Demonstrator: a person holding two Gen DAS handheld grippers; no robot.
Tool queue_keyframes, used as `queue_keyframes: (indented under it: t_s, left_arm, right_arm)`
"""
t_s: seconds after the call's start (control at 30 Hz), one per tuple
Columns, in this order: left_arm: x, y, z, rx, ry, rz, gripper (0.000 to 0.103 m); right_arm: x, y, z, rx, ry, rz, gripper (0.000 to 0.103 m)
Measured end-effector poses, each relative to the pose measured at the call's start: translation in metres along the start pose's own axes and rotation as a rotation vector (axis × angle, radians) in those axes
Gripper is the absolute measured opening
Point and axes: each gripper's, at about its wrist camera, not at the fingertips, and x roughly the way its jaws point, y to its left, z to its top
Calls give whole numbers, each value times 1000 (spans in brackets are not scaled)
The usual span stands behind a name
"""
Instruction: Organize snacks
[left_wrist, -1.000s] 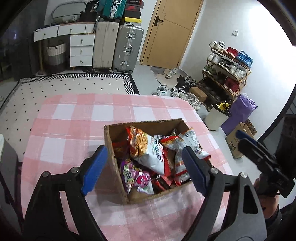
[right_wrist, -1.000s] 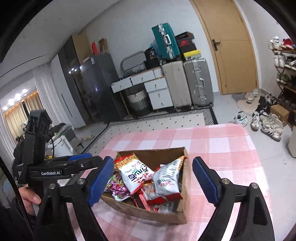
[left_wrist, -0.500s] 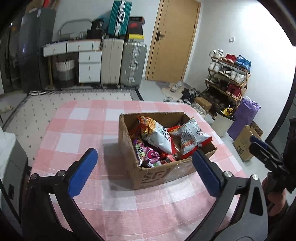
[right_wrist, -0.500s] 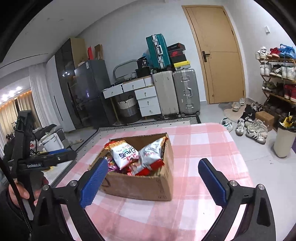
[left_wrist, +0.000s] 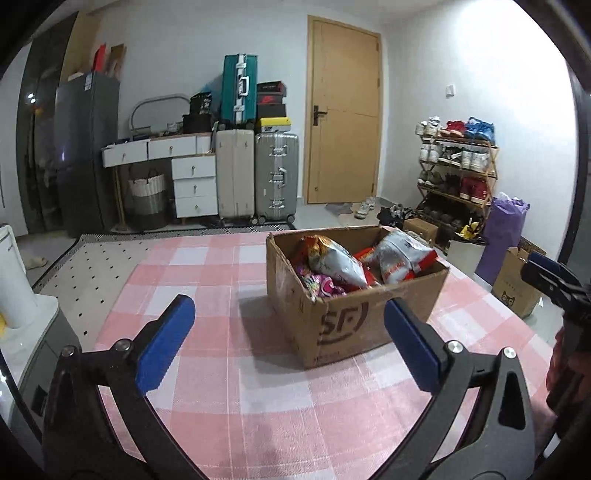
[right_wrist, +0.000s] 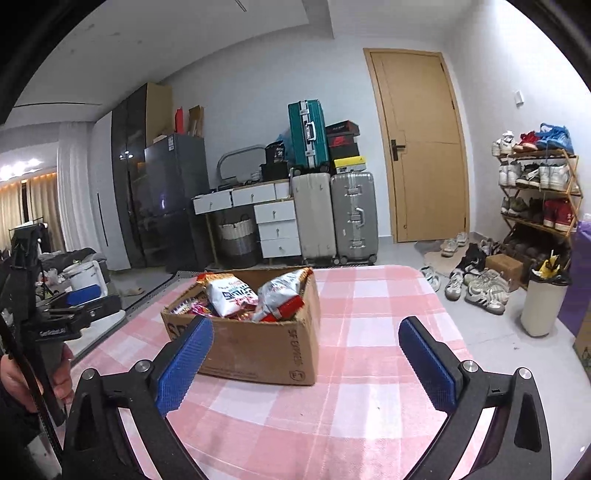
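Looking along my left gripper (left_wrist: 288, 341), I saw its jaws wide apart, empty, the snack box (left_wrist: 354, 291) ahead on the tabletop (left_wrist: 207, 266). My right gripper (right_wrist: 304, 356) was still opening, box (right_wrist: 255, 339) ahead-left, untouched.

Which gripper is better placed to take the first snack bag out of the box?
Marginally the left gripper: open, empty, facing the box's low corner beside the bags.
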Motion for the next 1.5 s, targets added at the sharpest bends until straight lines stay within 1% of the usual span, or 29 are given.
queue_keyframes:
  t_s: [0.1, 0.13, 0.2, 0.23, 0.3, 0.4, 0.47, 0.53, 0.57, 0.63, 0.7, 0.83, 1.1, 1.5]
  left_arm:
    - [-10, -4, -16, 39, -58, 18, 102]
    - [-11, -6, -18, 54, -63, 20, 102]
    - [-10, -11, -26, 83, -57, 59, 102]
    - [-10, -12, -29, 87, -57, 67, 102]
    - [-7, -11, -37, 68, -63, 93, 102]
    - [1, -3, -44, 10, -60, 117, 102]
    - [3, 2, -47, -14, -79, 116, 102]
    - [6, 5, -48, -26, -73, 125, 102]
    - [8, 5, -49, -27, -71, 125, 102]
    - [8, 4, -49, -17, -78, 128, 102]
    - [10, 3, -50, -12, -77, 126, 102]
    - [8, 1, -48, -13, -82, 127, 102]
    - [3, -3, -48, -20, -84, 142, 102]
    - [4, -1, -48, -20, -83, 137, 102]
  right_arm:
    - [-3, -3, -9, -2, 1, -24, 102]
    - [-4, -4, -12, -7, -6, -34, 102]
    - [-5, -5, -16, -10, -16, -43, 102]
    - [-6, -5, -17, -8, -21, -42, 102]
    - [-5, -4, -21, -10, -32, -38, 102]
    - [0, -3, -26, -24, -33, -51, 102]
    - [0, -4, -30, -20, -44, -42, 102]
    - [2, -5, -32, -25, -53, -50, 102]
    - [5, -6, -35, -26, -43, -51, 102]
    - [10, -8, -35, -16, -16, -40, 102]
    - [15, -9, -36, -9, 2, -50, 102]
    - [17, -7, -36, -20, 3, -53, 102]
    - [22, 6, -39, -88, 6, -62, 102]
    - [26, 5, -41, -81, 25, -63, 102]
